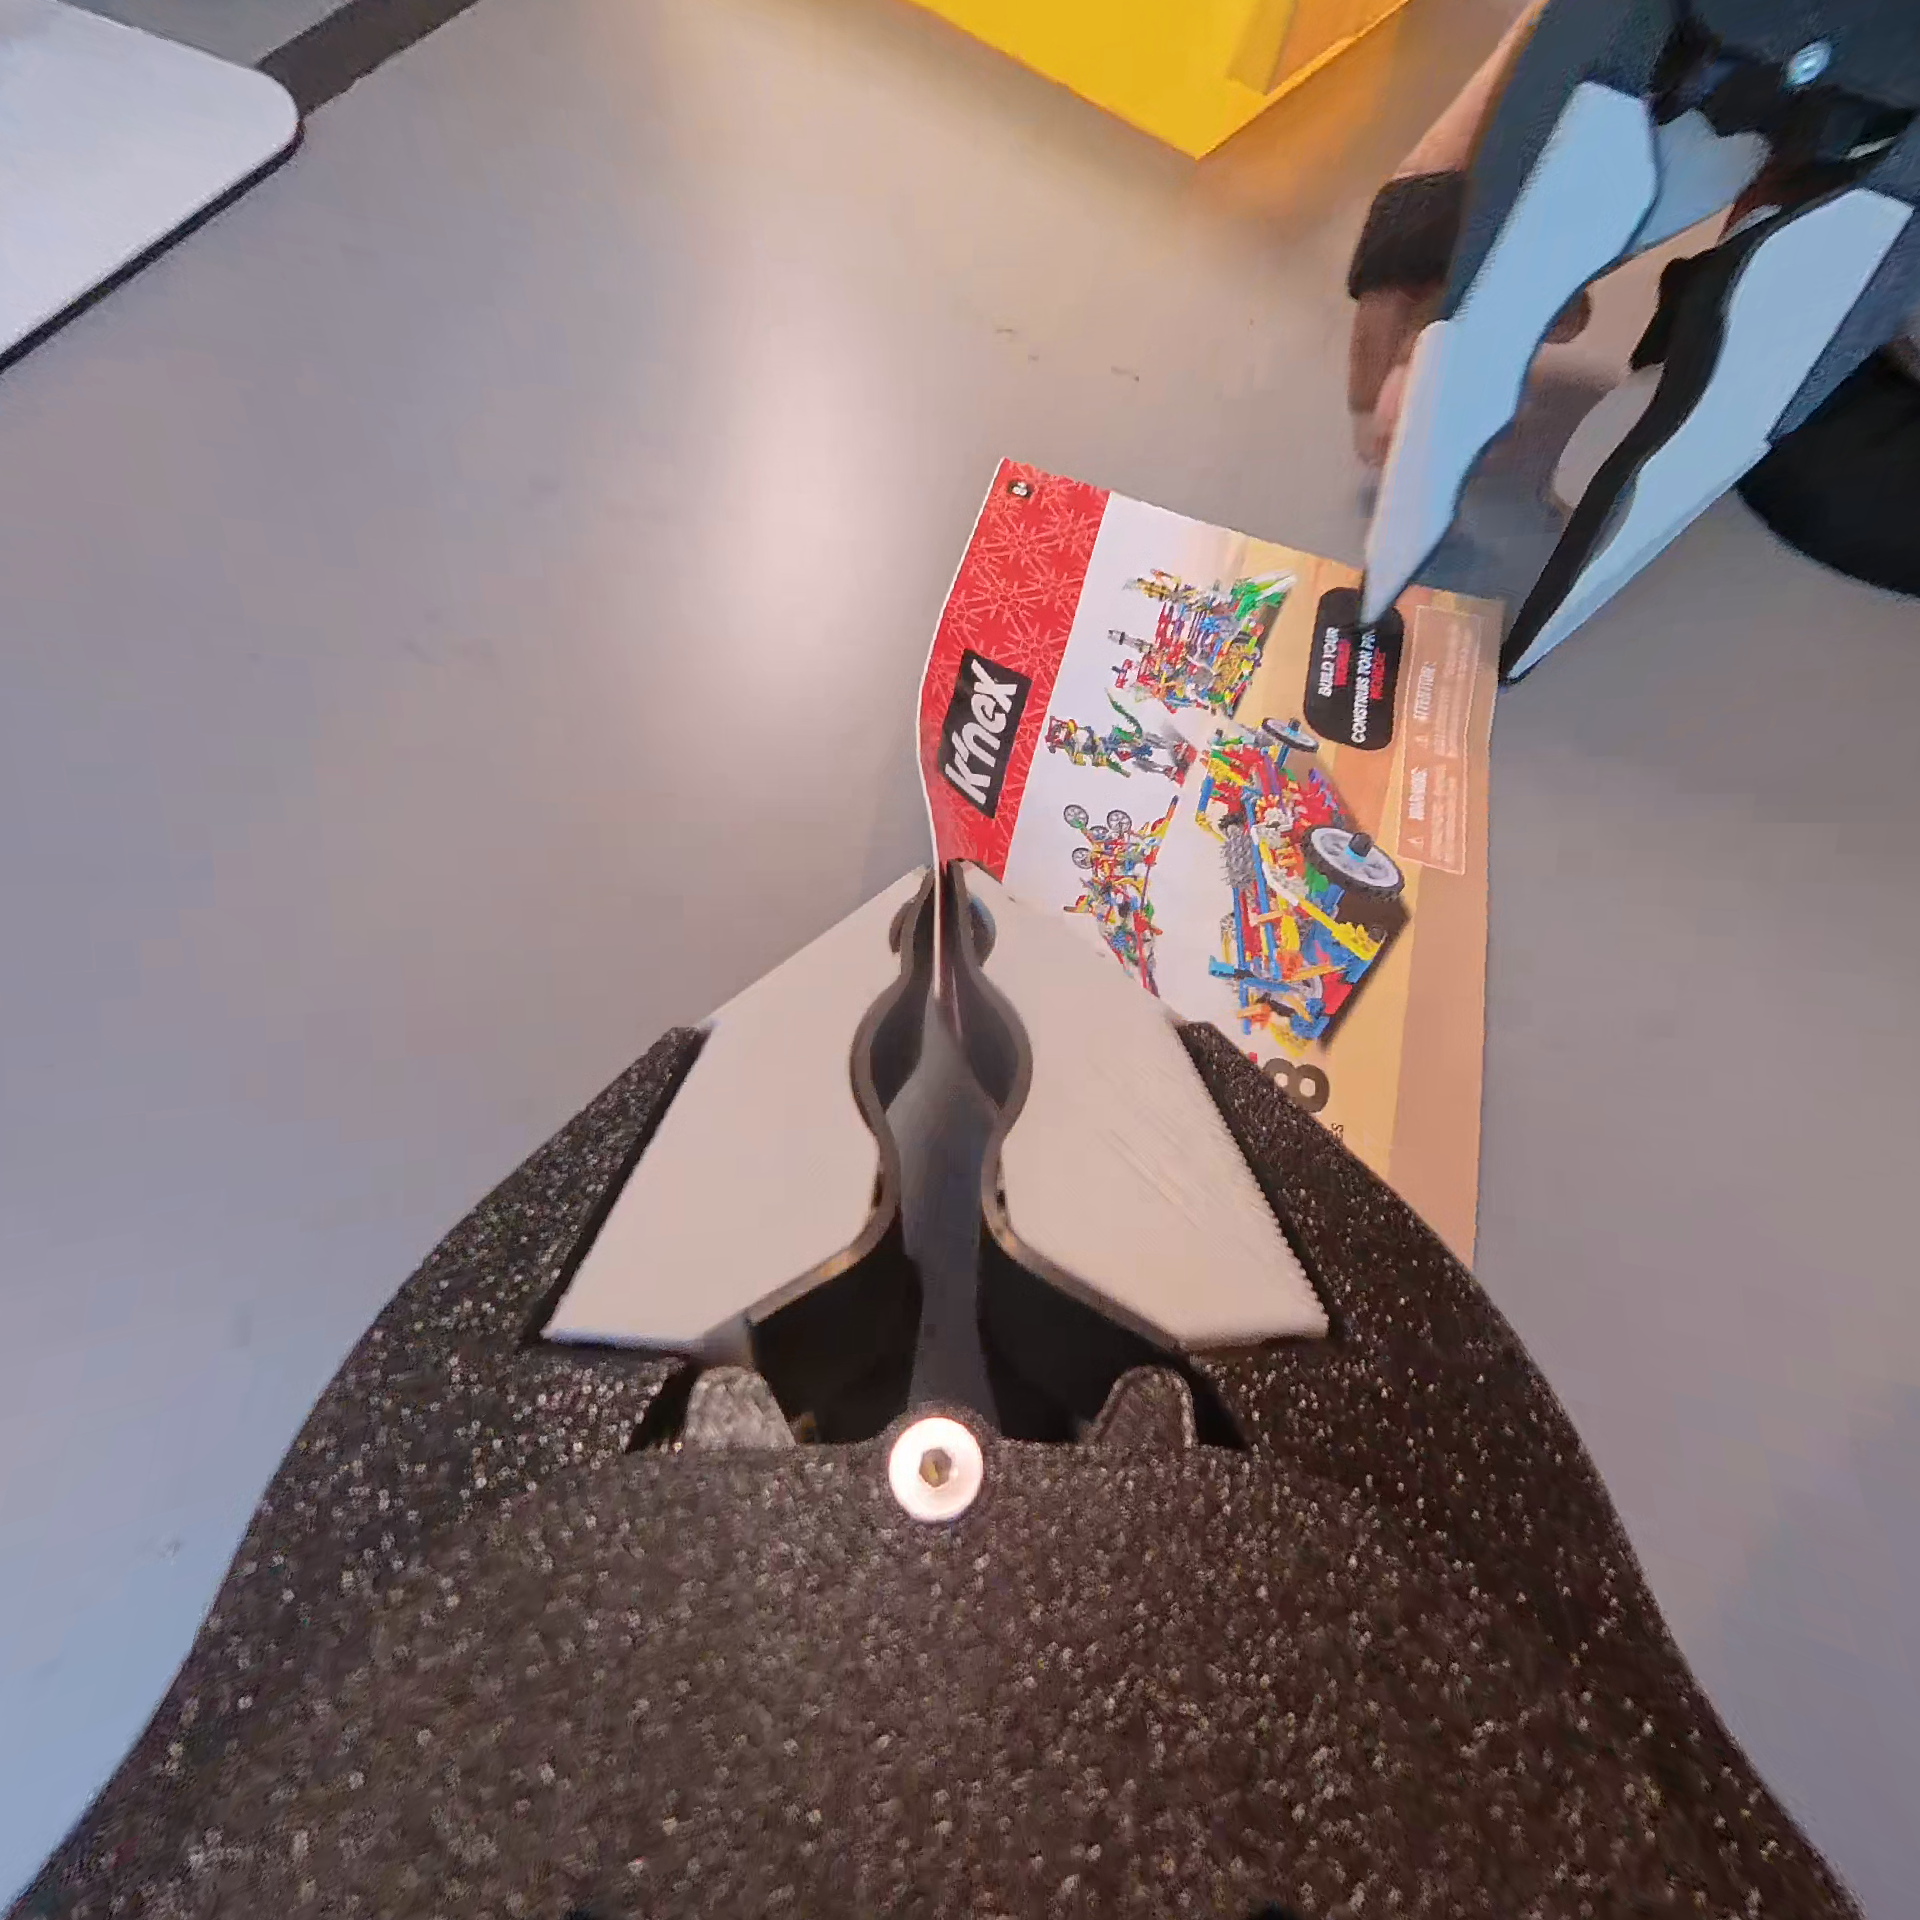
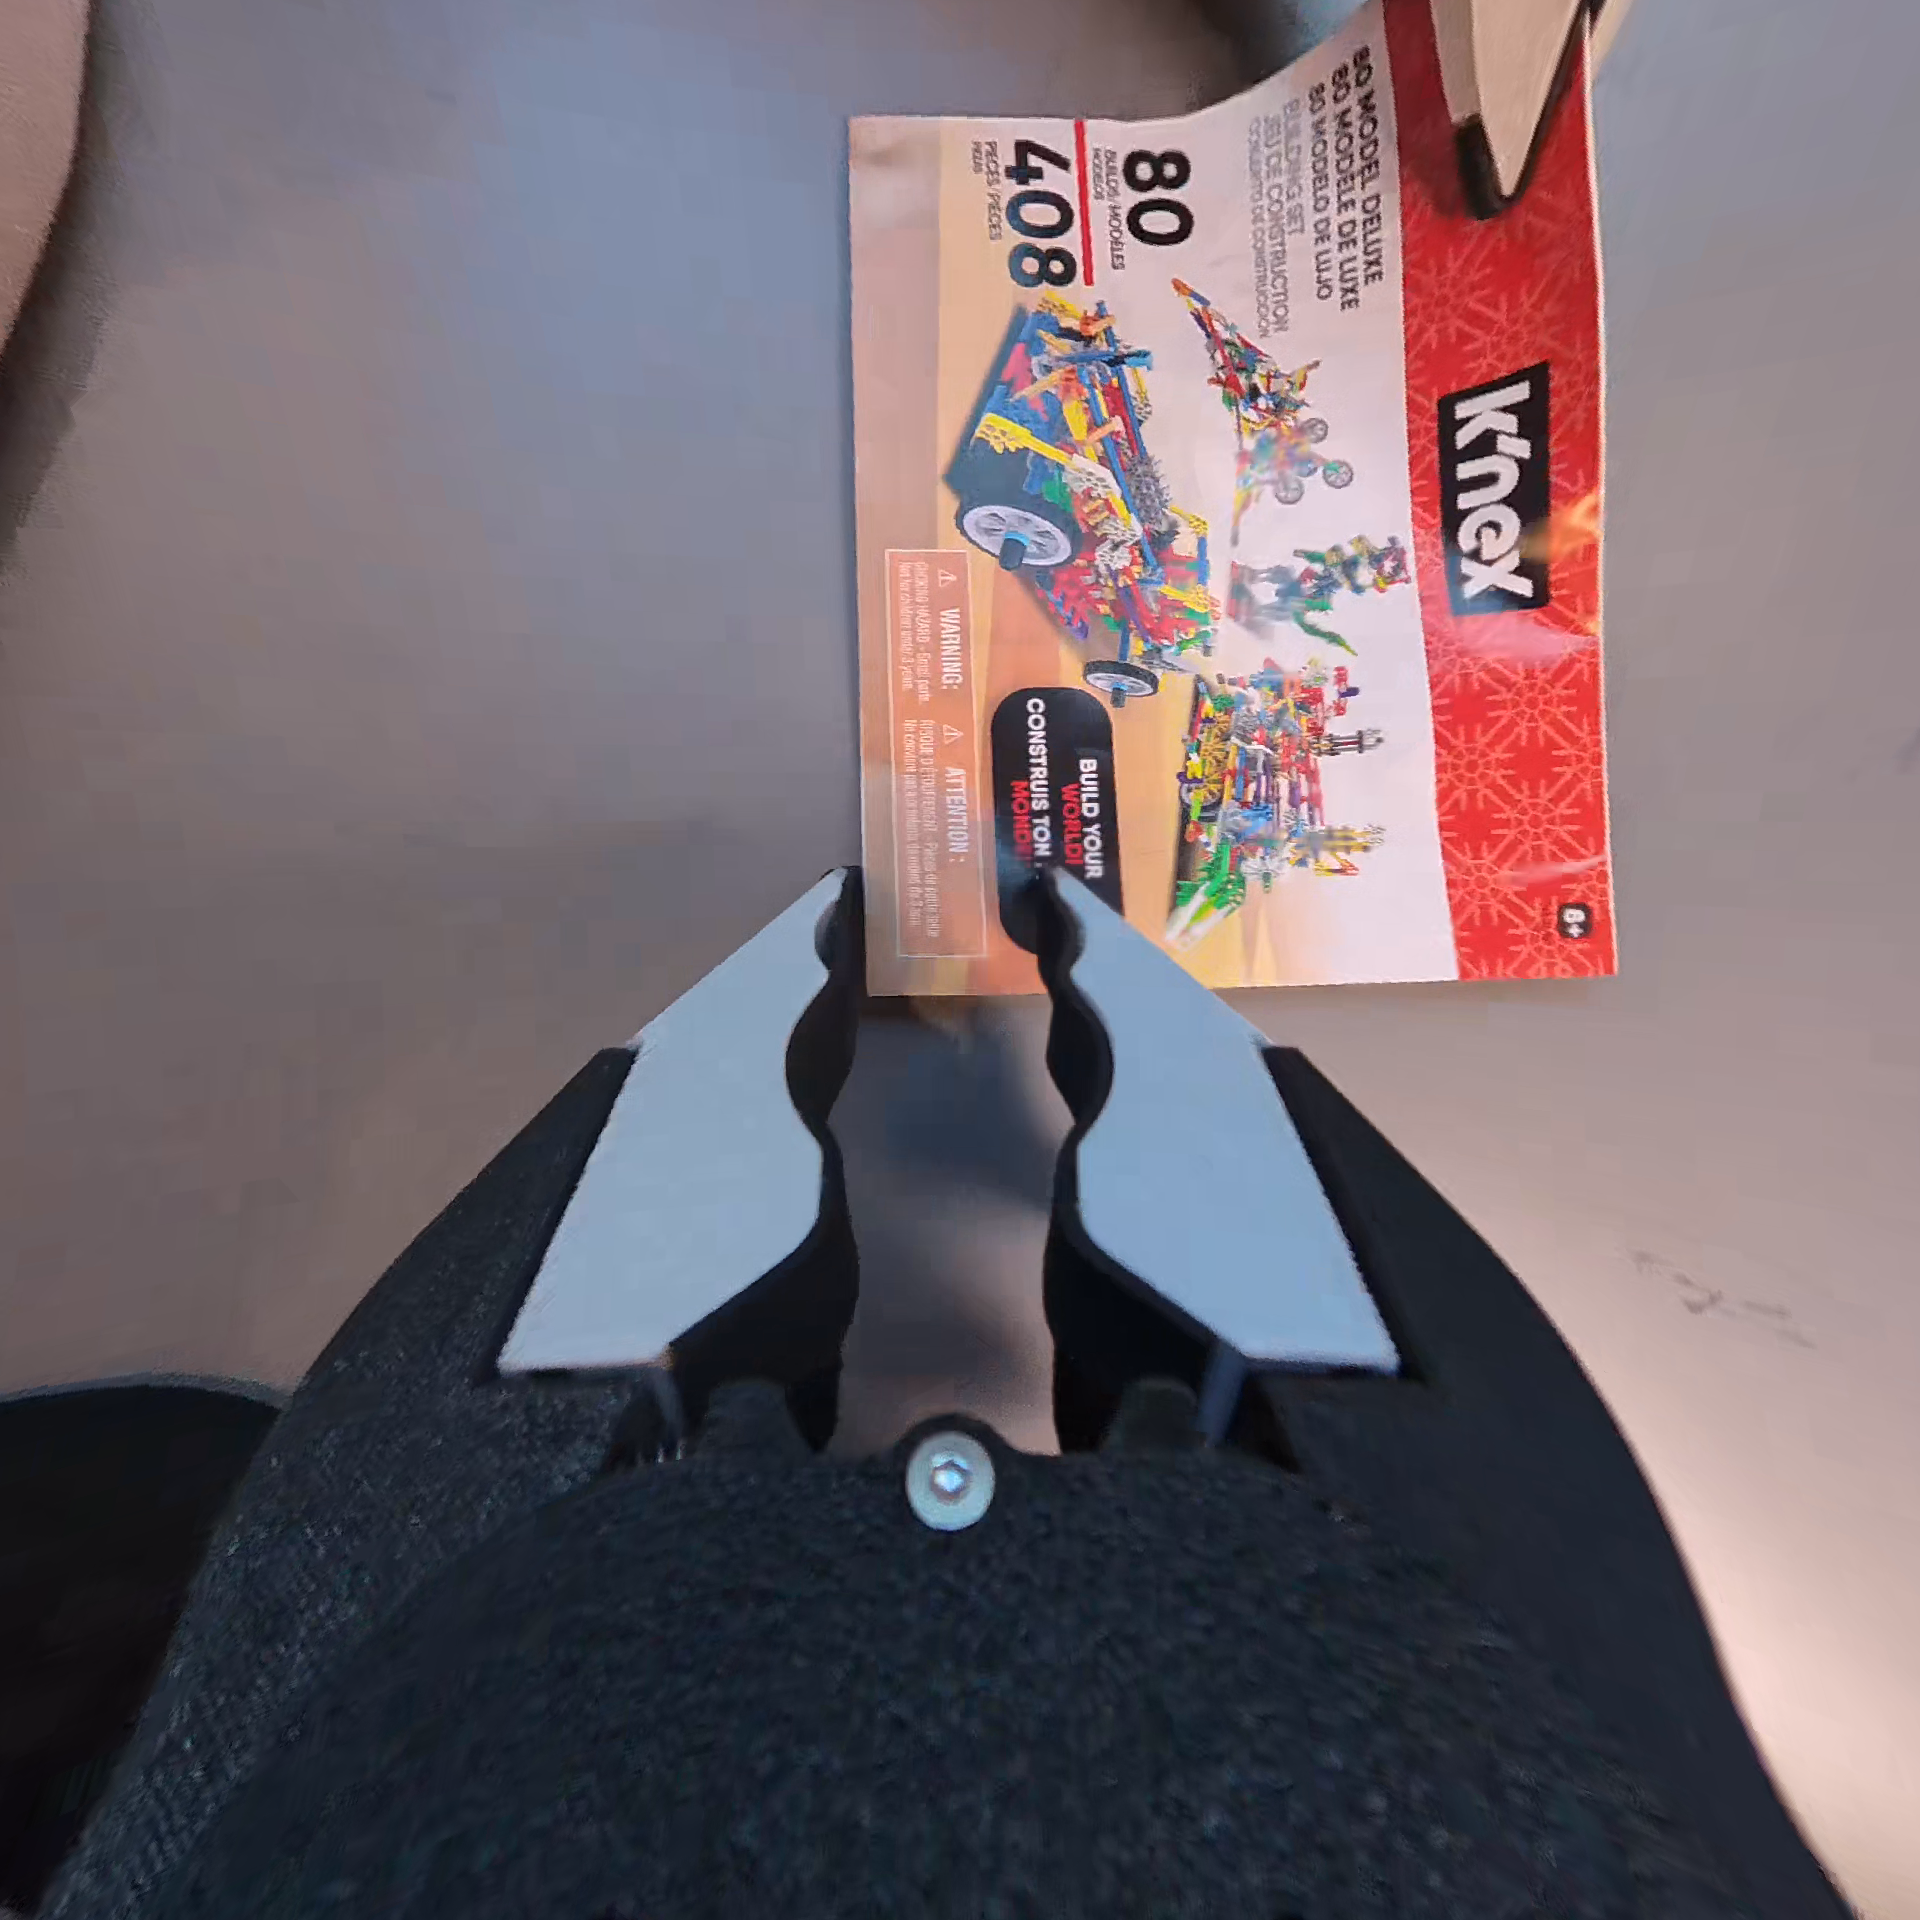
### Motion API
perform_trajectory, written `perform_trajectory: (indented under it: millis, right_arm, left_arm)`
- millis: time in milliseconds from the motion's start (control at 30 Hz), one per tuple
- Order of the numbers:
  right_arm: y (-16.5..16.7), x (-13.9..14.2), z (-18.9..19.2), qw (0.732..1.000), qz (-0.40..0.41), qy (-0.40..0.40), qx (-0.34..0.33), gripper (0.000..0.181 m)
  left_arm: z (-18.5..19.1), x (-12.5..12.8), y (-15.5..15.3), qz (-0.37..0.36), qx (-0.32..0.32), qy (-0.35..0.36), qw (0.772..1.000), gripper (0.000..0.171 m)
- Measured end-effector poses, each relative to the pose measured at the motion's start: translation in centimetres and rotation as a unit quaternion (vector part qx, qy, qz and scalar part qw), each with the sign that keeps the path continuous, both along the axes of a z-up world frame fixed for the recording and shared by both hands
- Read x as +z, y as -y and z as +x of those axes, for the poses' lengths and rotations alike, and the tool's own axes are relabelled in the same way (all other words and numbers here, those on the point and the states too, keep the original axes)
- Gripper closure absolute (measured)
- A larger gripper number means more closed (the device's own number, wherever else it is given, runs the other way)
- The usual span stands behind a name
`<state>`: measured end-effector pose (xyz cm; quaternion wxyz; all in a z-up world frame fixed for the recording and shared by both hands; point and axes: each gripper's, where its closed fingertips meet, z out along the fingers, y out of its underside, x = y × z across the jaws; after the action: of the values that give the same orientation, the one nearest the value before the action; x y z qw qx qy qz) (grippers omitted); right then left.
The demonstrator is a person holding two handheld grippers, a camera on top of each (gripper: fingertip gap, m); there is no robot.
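A colourful building-toy instruction booklet (image 1: 1195,790) with a red band lies on the grey table (image 1: 520,520). My left gripper (image 1: 948,883) is shut on the booklet's red edge, which curls up off the table. My right gripper (image 1: 1444,644) is open at the booklet's opposite end. In the right wrist view the right gripper (image 2: 948,888) straddles the near corner of the booklet (image 2: 1195,520). One of its fingertips (image 2: 1055,894) rests on a black oval print, and the other is just off the paper's edge. The left gripper's fingers (image 2: 1496,125) show at the top, on the red band.
A yellow box (image 1: 1143,52) stands at the far edge of the table. A second light grey tabletop (image 1: 104,156) with a dark rim is at the far left. A person's hand (image 1: 1392,343) holds the right gripper. A dark object (image 1: 1849,499) lies at the right. The grippers' ends are close to 15 centimeters from one another.
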<state>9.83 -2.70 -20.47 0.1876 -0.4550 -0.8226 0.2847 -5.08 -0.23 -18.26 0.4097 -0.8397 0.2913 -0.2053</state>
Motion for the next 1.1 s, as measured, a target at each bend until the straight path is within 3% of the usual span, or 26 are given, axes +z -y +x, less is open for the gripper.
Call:
perform_trajectory:
  millis: [167,500,633,700,800,900,1100]
  right_arm:
    - [0.7,0.8,-0.3,0.999,-0.027,-0.031,0.004,0.18]
    - [0.2,3.7,-1.5,0.993,-0.032,-0.111,-0.019,0.181]
    - [1.3,5.8,-1.8,0.986,-0.073,-0.147,-0.01,0.181]
    - [1.5,6.4,-1.9,0.984,-0.086,-0.157,-0.012,0.181]
    - [1.8,7.1,-2.0,0.979,-0.111,-0.168,-0.016,0.181]
    - [1.6,7.8,-2.3,0.975,-0.127,-0.181,-0.027,0.181]
    - [1.9,8.4,-2.6,0.97,-0.149,-0.19,-0.028,0.181]
  left_arm:
    - [-0.3,-0.4,-0.3,0.014,-0.002,-0.036,0.999,0.171]
    - [-0.3,-1.1,-0.3,0.026,-0.009,-0.08,0.996,0.171]
    - [-0.6,-1.3,-0.6,0.043,0.001,-0.114,0.992,0.152]
    - [-1.1,-0.2,-1.0,0.08,0.017,-0.135,0.988,0.138]
    - [0.8,3.4,-0.1,0.12,-0.005,-0.075,0.99,0.131]
    - [5.3,5.7,3.1,0.097,-0.092,0.029,0.991,0.133]
    - [8.9,4.8,6.0,0.066,-0.168,0.033,0.983,0.164]
